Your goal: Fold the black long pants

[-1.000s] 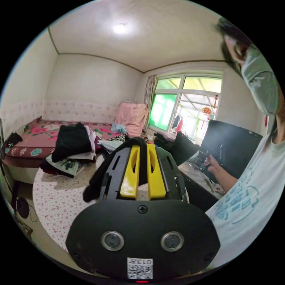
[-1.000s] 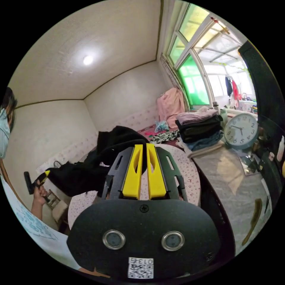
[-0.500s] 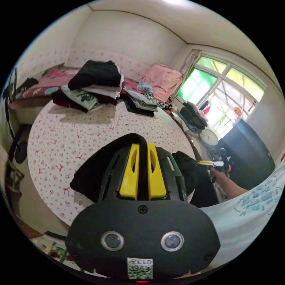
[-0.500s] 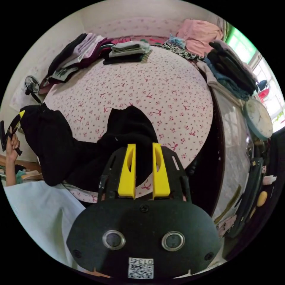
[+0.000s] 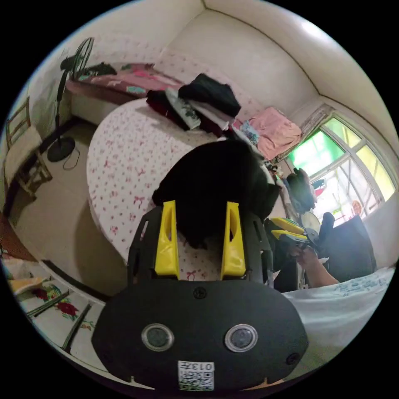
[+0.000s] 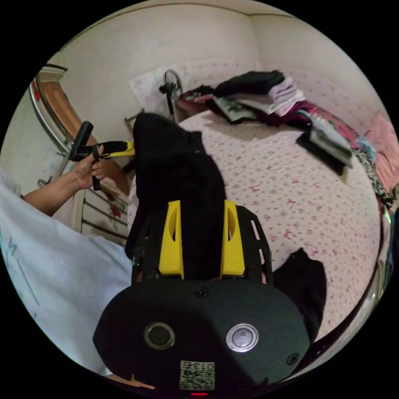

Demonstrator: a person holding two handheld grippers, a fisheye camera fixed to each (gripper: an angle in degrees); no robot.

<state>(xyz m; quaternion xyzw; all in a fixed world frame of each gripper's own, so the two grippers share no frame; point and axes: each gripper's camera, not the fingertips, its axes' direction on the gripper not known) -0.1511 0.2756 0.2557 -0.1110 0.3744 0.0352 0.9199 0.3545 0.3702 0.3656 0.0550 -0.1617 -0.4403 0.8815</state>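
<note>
The black long pants point(image 5: 216, 178) lie bunched on the near edge of the round table point(image 5: 120, 166). In the left gripper view my left gripper point(image 5: 200, 205) is open, its yellow jaws wide apart, with an end of the pants lying between them. The right gripper point(image 5: 286, 230) shows beyond the bunch, held in a hand. In the right gripper view my right gripper point(image 6: 202, 203) has its jaws apart, and the black pants point(image 6: 174, 166) run through the gap toward the left gripper point(image 6: 120, 147). Another part of the pants point(image 6: 303, 282) lies on the table point(image 6: 270, 174).
Piles of folded clothes point(image 5: 199, 99) point(image 6: 257, 91) sit at the table's far side, with a smaller folded stack point(image 6: 328, 141) beside them. A standing fan point(image 5: 70, 83) and a chair point(image 5: 20, 158) are on the floor. A bed, pink cloth point(image 5: 274, 129) and window lie beyond.
Both grippers came down from raised to the table edge and swung round. The pants went from hanging to lying on the table. Both pairs of jaws have spread apart.
</note>
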